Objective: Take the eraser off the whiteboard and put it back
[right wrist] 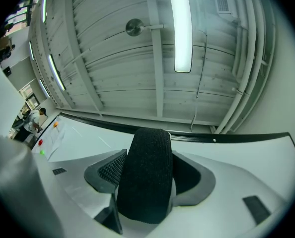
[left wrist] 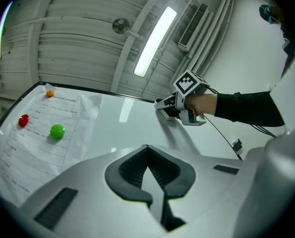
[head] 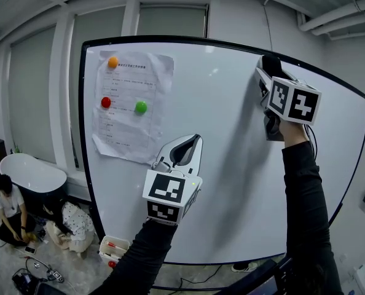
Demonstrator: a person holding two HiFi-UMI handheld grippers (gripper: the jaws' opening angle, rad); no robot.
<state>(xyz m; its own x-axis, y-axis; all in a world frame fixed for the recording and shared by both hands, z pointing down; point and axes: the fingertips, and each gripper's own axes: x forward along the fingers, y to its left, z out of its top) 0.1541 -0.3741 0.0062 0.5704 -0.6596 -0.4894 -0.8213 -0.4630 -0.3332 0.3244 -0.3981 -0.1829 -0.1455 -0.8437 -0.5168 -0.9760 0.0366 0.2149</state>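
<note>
The black eraser [right wrist: 145, 177] is pinched between the jaws of the right gripper [head: 265, 77], up by the whiteboard's [head: 231, 183] top right edge; whether it touches the board I cannot tell. The left gripper [head: 187, 150] is lower, in front of the board's middle, its jaws pressed together with nothing between them. It is just right of a paper sheet [head: 130, 112] held by round magnets.

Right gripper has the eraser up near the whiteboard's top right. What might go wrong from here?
1. The eraser sticks out well past the jaws of the right gripper; pushing it against the whiteboard may lever it loose.
2. It is close to the board's black frame; released there, it may seat badly and drop.
3. The left gripper hangs near the paper sheet and might snag it.
</note>
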